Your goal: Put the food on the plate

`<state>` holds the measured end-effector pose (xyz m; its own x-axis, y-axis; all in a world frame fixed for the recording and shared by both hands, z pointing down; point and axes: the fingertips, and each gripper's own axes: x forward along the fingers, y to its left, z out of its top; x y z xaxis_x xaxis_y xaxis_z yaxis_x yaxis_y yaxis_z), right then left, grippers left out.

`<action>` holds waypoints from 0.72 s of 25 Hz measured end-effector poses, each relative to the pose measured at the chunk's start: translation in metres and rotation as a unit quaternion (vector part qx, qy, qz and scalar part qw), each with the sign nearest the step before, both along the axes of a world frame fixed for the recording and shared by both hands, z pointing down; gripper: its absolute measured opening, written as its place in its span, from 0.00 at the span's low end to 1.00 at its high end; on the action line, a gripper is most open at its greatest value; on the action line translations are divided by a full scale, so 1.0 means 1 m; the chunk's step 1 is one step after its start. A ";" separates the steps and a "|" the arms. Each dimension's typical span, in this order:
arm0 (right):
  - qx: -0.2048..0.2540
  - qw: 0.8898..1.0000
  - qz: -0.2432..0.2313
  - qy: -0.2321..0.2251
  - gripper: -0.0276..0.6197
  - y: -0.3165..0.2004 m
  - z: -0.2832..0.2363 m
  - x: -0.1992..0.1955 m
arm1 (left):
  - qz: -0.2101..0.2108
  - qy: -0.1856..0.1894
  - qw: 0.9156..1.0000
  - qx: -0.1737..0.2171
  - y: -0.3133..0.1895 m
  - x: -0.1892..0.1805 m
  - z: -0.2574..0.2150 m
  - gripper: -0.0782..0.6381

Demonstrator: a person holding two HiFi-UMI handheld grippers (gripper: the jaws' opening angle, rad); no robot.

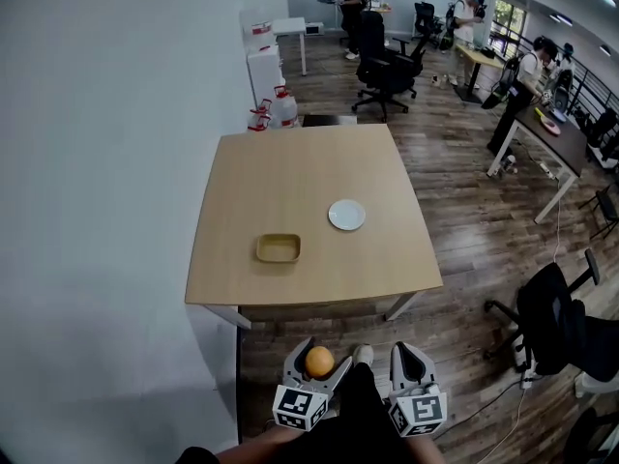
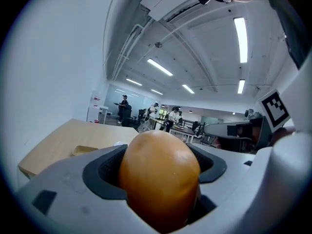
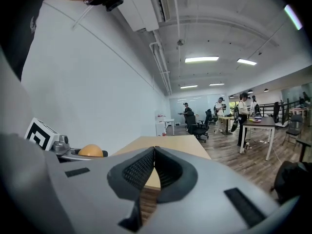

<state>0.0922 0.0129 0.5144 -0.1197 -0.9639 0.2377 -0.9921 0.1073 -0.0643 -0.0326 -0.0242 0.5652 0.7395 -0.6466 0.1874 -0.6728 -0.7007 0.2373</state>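
One smooth, round orange fruit (image 2: 158, 179) in left tool (image 1: 315, 354)

The left gripper (image 2: 157, 170) holds an orange (image 2: 158, 179) between its dark padded fingers (image 2: 105, 174), which press against it from both sides. The fruit fills the lower middle of the view. Beyond it to the left lies the wooden surface (image 2: 58, 140) with a tan tray (image 2: 85, 150) on it. Far behind, people stand among desks and chairs under long ceiling lights. A marker cube (image 2: 273, 108) shows at right.
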 end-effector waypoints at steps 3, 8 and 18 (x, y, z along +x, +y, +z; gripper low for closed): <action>-0.006 1.000 0.001 -0.014 0.14 -0.038 0.009 0.017 | -0.002 -0.004 1.000 -0.009 -0.035 0.015 0.008 0.59; 0.000 0.999 0.012 -0.030 0.14 -0.086 0.014 0.069 | 0.030 -0.012 0.999 -0.023 -0.073 0.065 0.018 0.59; -0.018 0.998 -0.047 -0.024 0.14 -0.207 0.015 0.110 | -0.015 -0.046 0.998 -0.046 -0.199 0.115 0.057 0.59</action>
<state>0.2021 -0.1942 0.5289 -0.2219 -0.9387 0.2638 -0.9733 0.1971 -0.1175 0.0819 -0.2229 0.6225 0.6966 -0.6458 0.3125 -0.7155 -0.6577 0.2356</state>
